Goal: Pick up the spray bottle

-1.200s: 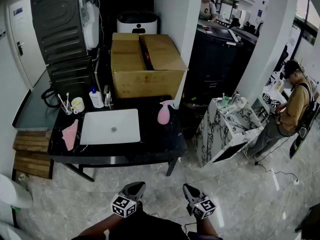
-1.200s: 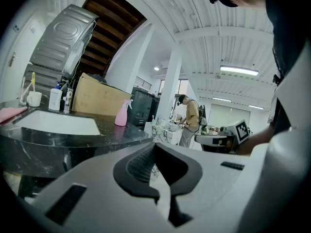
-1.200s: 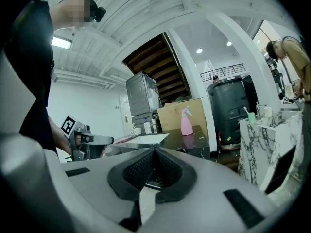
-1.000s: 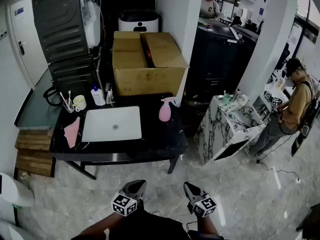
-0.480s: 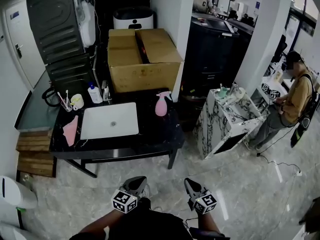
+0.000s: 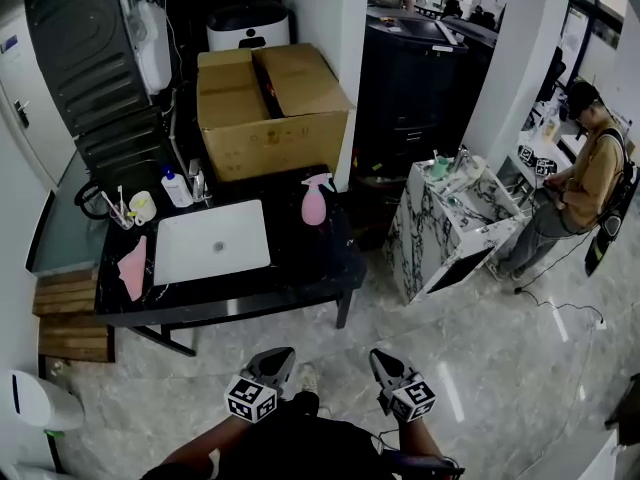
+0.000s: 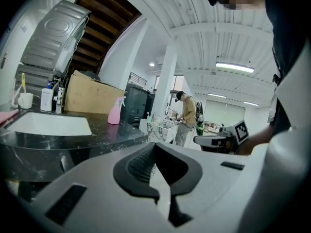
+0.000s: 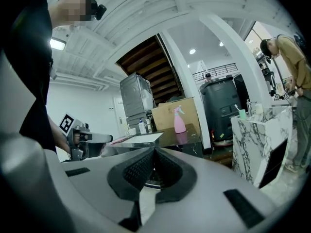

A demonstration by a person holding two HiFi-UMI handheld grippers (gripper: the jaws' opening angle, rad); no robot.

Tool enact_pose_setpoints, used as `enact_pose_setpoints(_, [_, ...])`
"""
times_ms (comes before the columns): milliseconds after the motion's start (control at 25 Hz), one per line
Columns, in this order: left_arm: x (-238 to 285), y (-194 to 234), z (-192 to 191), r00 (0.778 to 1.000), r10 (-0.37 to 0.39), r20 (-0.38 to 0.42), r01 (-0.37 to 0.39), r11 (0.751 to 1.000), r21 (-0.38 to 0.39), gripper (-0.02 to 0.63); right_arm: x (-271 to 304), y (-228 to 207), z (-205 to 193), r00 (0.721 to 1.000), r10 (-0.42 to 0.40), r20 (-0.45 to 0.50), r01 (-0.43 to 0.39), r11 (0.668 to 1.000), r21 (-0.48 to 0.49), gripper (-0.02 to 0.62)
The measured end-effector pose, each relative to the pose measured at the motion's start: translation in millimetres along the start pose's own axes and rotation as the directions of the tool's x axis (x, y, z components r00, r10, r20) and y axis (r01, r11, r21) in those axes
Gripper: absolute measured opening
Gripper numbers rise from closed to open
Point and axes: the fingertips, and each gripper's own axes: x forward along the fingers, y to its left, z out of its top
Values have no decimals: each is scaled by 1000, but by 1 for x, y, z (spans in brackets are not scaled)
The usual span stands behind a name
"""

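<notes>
Nearest, the left gripper (image 6: 273, 360) and right gripper (image 6: 382, 361) are hovering side by side, both clenched with nothing between their jaws. Farther off, the pink bottle (image 6: 314, 200) is standing upright on the black table (image 6: 300, 268), just right of the white sink (image 6: 210, 243), with a box (image 6: 270, 108) behind it.

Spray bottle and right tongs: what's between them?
Head view: bare floor, then the front strip of the black counter. Nothing else stands between the right tongs and the spray bottle; the tongs are well short of the counter.
</notes>
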Motion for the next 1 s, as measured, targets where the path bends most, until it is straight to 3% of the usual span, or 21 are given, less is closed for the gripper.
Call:
enact_pose_setpoints(240, [39, 7, 21, 998, -62, 5, 62, 998, 24, 8, 11, -31, 14, 999, -50, 5, 50, 999, -4, 26])
enact_pose_setpoints(1000, [131, 88, 80, 995, -90, 53, 90, 996, 17, 8, 97, -105, 73, 995, -95, 28, 96, 995, -36, 26])
